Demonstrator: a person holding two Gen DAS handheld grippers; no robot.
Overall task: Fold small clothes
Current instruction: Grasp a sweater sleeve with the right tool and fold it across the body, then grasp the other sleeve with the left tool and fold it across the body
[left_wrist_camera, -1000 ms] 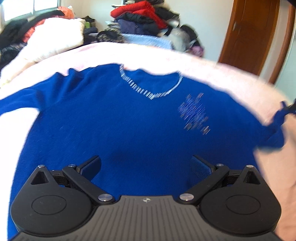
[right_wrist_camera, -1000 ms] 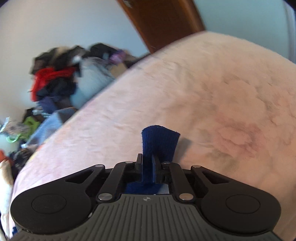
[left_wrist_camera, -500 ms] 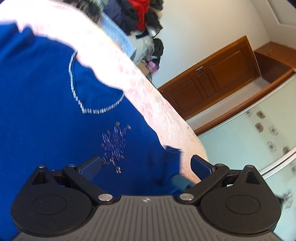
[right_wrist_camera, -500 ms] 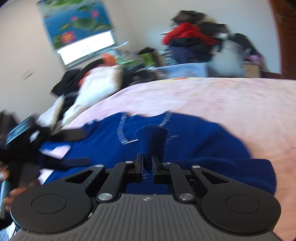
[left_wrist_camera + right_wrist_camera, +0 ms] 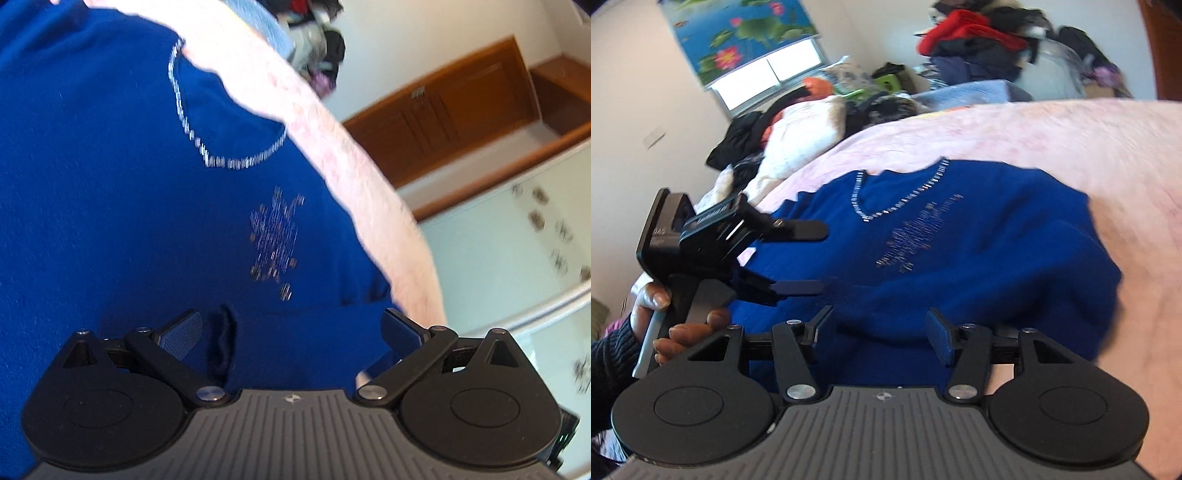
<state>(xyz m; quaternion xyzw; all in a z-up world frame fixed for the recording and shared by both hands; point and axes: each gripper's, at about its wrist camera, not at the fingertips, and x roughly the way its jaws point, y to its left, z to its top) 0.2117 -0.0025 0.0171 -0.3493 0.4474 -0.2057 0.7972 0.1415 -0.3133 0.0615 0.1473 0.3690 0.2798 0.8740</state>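
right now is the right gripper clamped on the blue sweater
No, the right gripper is opening, its pads apart above the blue sweater with no fabric pinched.

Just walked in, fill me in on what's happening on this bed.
A person is folding a blue sweater spread on a pink blanket, with a handheld gripper in each hand. The sweater's sleeve on the right gripper's side is folded in across the body. The right gripper hovers over that fold, its jaws opening with nothing pinched between them. The left gripper, held by a hand, hangs over the sweater with its jaws open and empty. Piles of clothes sit beyond the bed.
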